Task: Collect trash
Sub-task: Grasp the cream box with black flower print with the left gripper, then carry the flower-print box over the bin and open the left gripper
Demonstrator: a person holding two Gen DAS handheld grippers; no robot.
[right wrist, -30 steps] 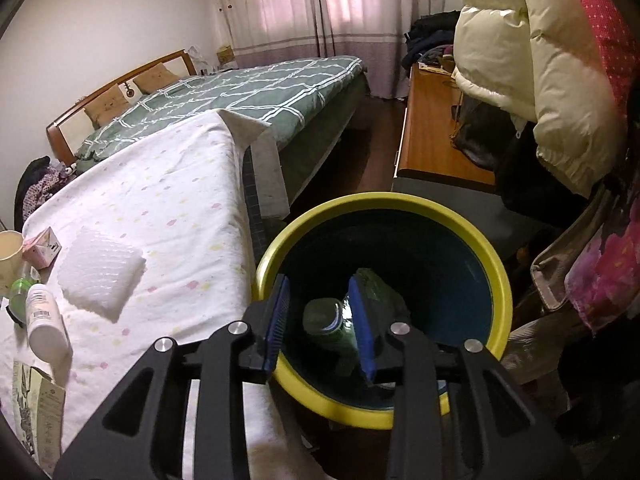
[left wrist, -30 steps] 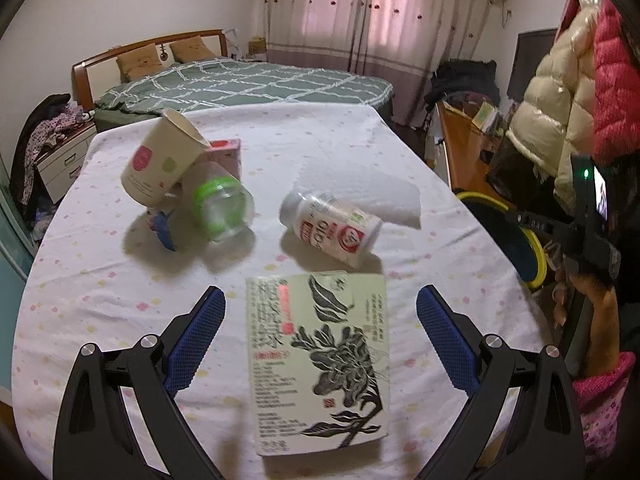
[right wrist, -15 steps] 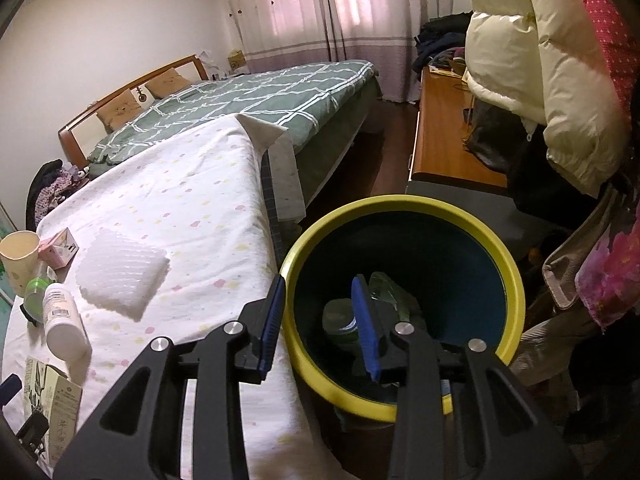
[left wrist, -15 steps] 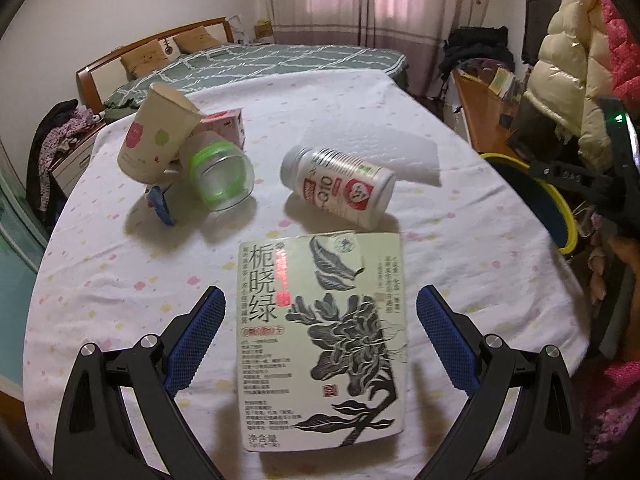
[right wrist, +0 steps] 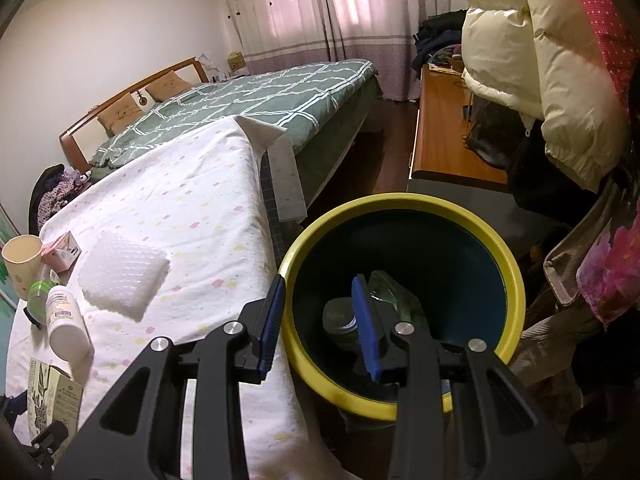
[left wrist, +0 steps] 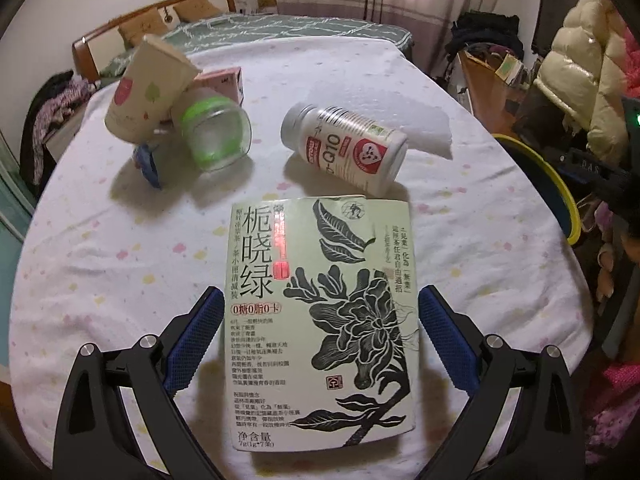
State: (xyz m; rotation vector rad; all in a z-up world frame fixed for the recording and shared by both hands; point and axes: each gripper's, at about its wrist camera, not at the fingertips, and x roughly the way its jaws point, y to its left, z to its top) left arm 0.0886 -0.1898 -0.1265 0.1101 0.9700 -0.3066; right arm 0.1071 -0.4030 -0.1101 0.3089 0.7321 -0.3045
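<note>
The tea box point(left wrist: 322, 316) lies flat on the worktop point(left wrist: 100, 264), printed face up, between the spread fingers point(left wrist: 194, 334) of the left gripper point(left wrist: 320, 336); neither pad touches its long edges. It looks like a thin, light cardboard carton, stiff along its edges but easy to crush across the face, so the best hold is probably across the 2 long sides near mid-length, with gentle pressure. Lying flat, its low sides offer little height, and the soft cloth beneath may bunch up under the fingers.

Just beyond the box's far edge lies a white supplement bottle point(left wrist: 346, 150) on its side; it looks round and free to roll if nudged. Farther left, a paper cup point(left wrist: 150, 94) leans on a clear jar with a green band point(left wrist: 216, 132), with a pink carton point(left wrist: 226, 80) behind. A white foam pad point(left wrist: 400, 114) rests past the bottle.

The right gripper point(right wrist: 318, 322) hangs over the yellow-rimmed bin point(right wrist: 404, 204) beside the worktop, its fingers partly apart and pinching nothing; a bottle and wrapper already lie inside.
</note>
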